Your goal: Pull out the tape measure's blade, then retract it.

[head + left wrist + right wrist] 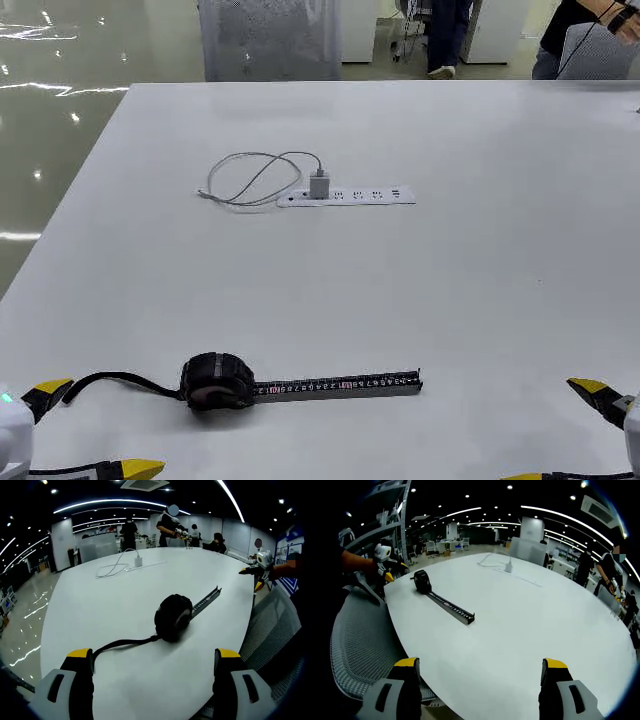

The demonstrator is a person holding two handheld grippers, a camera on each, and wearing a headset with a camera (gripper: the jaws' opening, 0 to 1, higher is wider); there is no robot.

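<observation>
Tape measure [215, 381] lies near your edge of the white table [420, 280], its blade [335, 384] already out flat to the right and its strap [120, 380] trailing left. Your left gripper [154, 655] and right gripper [481, 663] both gape wide, holding nothing. Release the lock without pinning the case and the blade may whip back, skidding the case on that slick top, perhaps off the edge. Power strip [350, 196] sits well apart; glossy floor [50, 120], open office beyond.

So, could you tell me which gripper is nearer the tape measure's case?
The left gripper: the case lies just ahead of it, strap by its jaw, while the right gripper sits past the blade end.
</observation>
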